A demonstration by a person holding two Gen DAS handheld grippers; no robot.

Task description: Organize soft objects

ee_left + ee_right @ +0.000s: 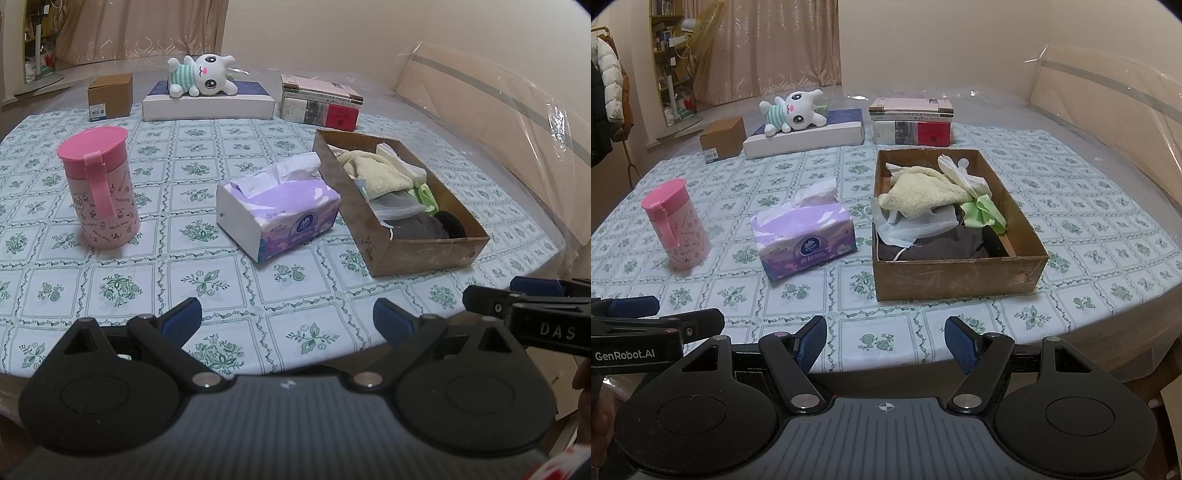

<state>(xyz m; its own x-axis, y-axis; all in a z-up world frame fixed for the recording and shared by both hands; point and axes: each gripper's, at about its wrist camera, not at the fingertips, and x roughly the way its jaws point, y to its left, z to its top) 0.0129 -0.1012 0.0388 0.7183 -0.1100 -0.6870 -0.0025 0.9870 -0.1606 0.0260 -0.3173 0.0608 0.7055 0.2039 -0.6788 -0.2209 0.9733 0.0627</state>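
A brown cardboard box [960, 273] [424, 254] on the tablecloth holds soft items: a cream towel [923, 192] [373, 171], a green cloth [984, 214], white gauzy cloth [916, 225] and dark fabric [934, 247]. A purple tissue pack [805, 240] [277, 214] lies left of the box. A white plush rabbit [792, 112] [203, 75] lies on a flat white box at the back. My left gripper [288, 321] and right gripper [886, 339] are both open and empty, above the table's near edge.
A pink lidded cup [98, 188] [676, 229] stands at the left. A small brown carton [110, 96] and a stack of books [912, 122] sit at the back. Plastic-wrapped furniture [498, 110] stands to the right of the table.
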